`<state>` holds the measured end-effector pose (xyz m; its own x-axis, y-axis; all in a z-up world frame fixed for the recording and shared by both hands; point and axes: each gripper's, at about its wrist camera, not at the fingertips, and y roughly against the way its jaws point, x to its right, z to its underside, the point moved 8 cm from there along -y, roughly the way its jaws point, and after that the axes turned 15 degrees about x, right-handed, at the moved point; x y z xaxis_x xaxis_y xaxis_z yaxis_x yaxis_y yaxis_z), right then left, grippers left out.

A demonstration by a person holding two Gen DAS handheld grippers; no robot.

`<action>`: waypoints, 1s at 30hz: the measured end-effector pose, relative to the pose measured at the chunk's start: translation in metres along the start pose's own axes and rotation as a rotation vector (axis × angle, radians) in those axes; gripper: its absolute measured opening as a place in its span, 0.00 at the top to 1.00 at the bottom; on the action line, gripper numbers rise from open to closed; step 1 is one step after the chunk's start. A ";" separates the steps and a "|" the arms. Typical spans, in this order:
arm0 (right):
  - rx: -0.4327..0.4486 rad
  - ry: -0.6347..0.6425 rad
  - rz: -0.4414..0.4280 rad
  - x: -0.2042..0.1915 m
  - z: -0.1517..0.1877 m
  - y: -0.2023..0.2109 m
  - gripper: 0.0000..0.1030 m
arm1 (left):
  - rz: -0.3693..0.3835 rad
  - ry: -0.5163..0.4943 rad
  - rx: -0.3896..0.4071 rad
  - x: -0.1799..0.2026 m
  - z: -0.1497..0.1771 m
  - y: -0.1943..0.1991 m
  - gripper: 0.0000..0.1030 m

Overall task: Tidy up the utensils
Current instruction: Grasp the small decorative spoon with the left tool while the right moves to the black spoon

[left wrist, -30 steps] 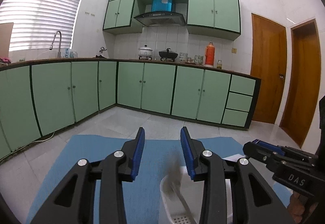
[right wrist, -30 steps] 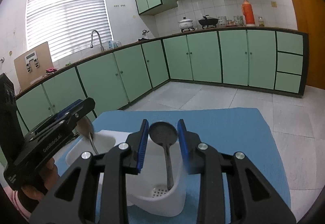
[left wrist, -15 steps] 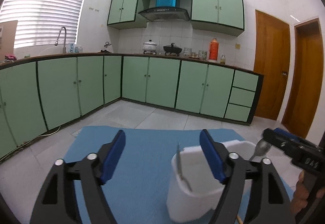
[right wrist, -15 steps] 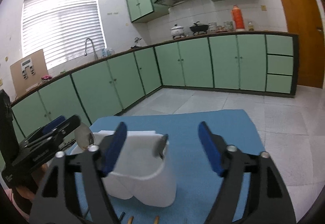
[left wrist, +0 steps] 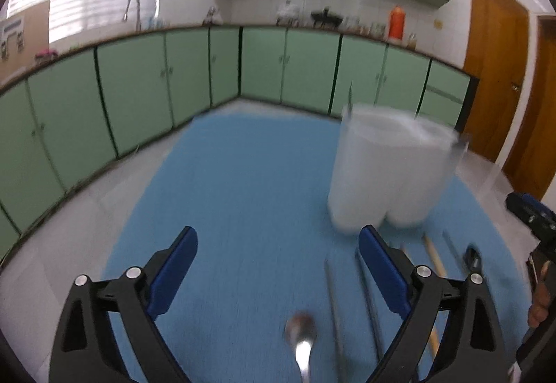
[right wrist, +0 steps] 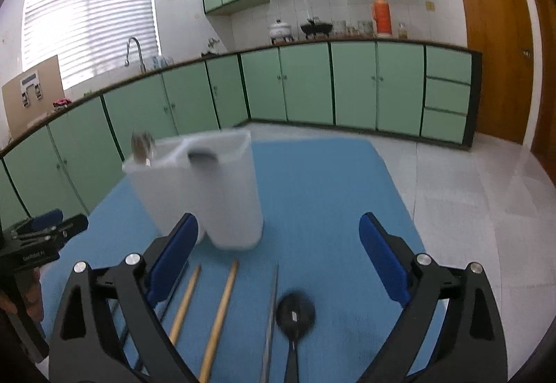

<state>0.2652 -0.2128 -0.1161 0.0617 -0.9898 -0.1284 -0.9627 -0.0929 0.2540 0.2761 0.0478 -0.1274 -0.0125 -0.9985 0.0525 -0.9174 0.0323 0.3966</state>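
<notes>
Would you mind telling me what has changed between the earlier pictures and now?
Both grippers let go: the black spoon and metal spoon now stand in the white holder. The left gripper and right gripper, jaws opening and empty, pulled back over the utensils lying on the blue mat. The holder stayed put.

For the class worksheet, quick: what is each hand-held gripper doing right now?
Left hand-held gripper: jaws opening, nothing held between them.
Right hand-held gripper: jaws opening, nothing held between them.

White caddy (right wrist: 208, 195) blocks mat's (right wrist: 330, 181) left, utensils crowd near edge, right side bare
</notes>
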 end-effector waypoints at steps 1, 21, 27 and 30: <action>-0.010 0.001 0.000 0.000 0.005 0.002 0.11 | -0.006 0.001 -0.019 -0.001 0.009 0.001 0.11; -0.088 -0.009 0.026 0.012 0.052 0.017 0.11 | -0.009 -0.021 -0.184 0.002 0.073 -0.003 0.42; -0.103 0.009 0.030 0.012 0.053 0.016 0.12 | 0.055 -0.003 -0.190 0.013 0.074 0.004 0.71; -0.107 0.014 0.024 0.009 0.052 0.014 0.12 | 0.061 0.001 -0.185 0.014 0.075 0.005 0.75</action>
<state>0.2381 -0.2171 -0.1635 0.0433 -0.9932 -0.1078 -0.9304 -0.0794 0.3579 0.2414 0.0306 -0.1931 -0.0647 -0.9945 0.0827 -0.8264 0.0998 0.5541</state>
